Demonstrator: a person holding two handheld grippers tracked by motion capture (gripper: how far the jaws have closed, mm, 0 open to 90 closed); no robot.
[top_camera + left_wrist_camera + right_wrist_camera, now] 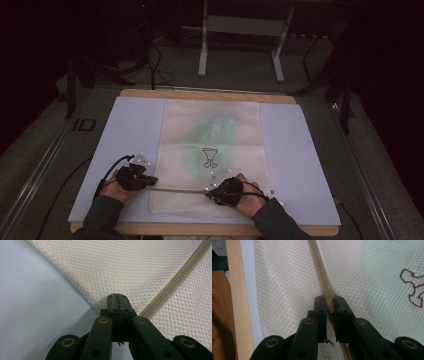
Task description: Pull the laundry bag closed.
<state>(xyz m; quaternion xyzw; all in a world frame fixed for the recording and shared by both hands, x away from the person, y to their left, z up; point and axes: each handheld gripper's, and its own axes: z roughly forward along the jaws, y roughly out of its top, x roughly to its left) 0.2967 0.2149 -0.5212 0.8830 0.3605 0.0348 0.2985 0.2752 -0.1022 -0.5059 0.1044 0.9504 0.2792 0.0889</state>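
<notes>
Pale blue mat [125, 130] over wooden table [200, 94]; grey metal stand [240, 45] behind

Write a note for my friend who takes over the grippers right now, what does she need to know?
Left gripper: jaws shut on the left edge of the mesh bag, at the end of the zipper, pinning the corner.
Right gripper: jaws closed around the zipper pull, about midway along the zipper line in the high view.
The mesh bag lies flat on the pale blue mat, with something green with a dark printed figure showing through the mesh.
Done: both grips look set.
Left: slide the pull along the zipper while the left gripper holds the bag steady. Which way it should go cannot be told.
</notes>
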